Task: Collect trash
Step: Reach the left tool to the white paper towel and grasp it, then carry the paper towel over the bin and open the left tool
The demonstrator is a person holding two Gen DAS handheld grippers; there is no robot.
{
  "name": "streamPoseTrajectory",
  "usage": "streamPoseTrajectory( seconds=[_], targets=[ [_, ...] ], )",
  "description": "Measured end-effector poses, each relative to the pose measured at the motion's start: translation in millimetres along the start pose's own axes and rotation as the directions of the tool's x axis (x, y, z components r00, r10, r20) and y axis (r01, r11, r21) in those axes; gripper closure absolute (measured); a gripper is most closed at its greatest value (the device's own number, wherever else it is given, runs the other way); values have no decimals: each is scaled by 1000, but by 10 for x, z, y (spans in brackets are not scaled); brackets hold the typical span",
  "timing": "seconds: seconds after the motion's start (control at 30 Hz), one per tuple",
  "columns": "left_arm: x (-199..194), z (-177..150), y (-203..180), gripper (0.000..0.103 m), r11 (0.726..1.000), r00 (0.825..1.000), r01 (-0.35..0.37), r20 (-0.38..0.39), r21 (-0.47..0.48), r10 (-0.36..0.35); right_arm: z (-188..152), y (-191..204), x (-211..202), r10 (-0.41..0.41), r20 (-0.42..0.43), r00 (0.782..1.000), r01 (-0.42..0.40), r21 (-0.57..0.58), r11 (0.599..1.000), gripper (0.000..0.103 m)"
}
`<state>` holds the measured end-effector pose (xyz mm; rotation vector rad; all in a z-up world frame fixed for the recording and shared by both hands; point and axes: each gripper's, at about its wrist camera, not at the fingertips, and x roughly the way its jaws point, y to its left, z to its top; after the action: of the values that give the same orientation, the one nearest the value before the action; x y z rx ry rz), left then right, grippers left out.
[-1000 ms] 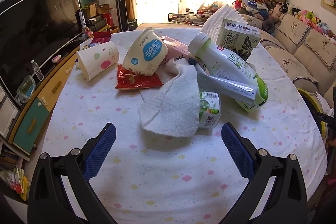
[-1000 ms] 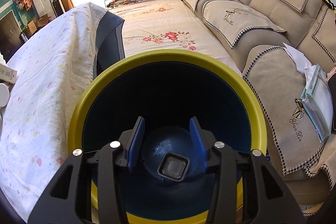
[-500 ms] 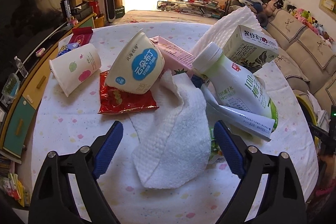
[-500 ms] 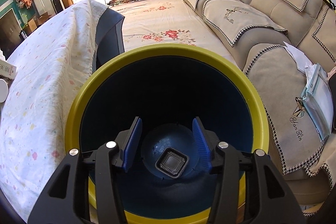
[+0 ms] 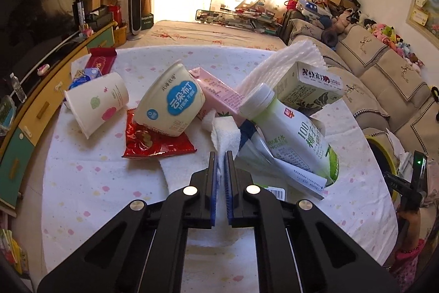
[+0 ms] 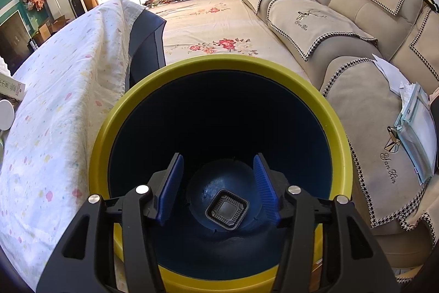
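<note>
On the spotted tablecloth [image 5: 109,183] lies a heap of trash: a white coconut-drink bottle [image 5: 290,128], a cream tub [image 5: 172,106], a paper cup [image 5: 96,103], a red wrapper [image 5: 156,144], a pink carton [image 5: 216,92] and a green carton [image 5: 307,84]. My left gripper [image 5: 221,155] is shut on a crumpled white paper towel [image 5: 225,137] at the front of the heap. My right gripper [image 6: 218,164] hangs over the yellow-rimmed blue bin [image 6: 219,59], its jaws opening with nothing between them. A black square tray [image 6: 227,209] lies on the bin's floor.
White foam netting [image 5: 277,65] leans behind the cartons. A TV cabinet [image 5: 33,111] runs along the left of the table. The beige sofa [image 6: 343,18] stands right of the bin, with papers [image 6: 417,128] on its seat. The draped table edge [image 6: 68,100] is left of the bin.
My left gripper moved forward over the white towel and its jaws went from wide open to shut on it. My right gripper's jaws widened a little above the bin.
</note>
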<state>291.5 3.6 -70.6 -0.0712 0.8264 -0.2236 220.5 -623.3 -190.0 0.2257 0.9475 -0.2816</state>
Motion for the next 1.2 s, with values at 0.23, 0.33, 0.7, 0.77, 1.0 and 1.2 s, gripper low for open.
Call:
streamPoseTrajectory(
  seconds=[0.23,0.33,0.7,0.77,1.0,1.2],
  targets=[
    [-519,136,-101,97,999,993,-12,115,38,7,-22,34,-37,10,4,1000,-10,-2,1000,51],
    [-729,165,-216,97,998,991,15,133,67,-24,-21,35,-53,16,7,1000,-16,0,1000,51],
    [-1368,149,-837,97,975,971,109,189,194,-146,-62,-41,-68,25,9,1000,-25,17,1000,51],
    [-1510,173,-938,97,969,964,129,204,210,-172,-70,-66,-70,26,10,1000,-27,24,999,51],
    [-1917,232,-1357,97,947,944,152,242,284,-225,-110,-172,-61,35,11,999,-35,46,998,51],
    [-2014,218,-1757,97,916,934,200,215,349,-285,-152,-288,-178,44,42,998,-47,72,996,51]
  ],
)
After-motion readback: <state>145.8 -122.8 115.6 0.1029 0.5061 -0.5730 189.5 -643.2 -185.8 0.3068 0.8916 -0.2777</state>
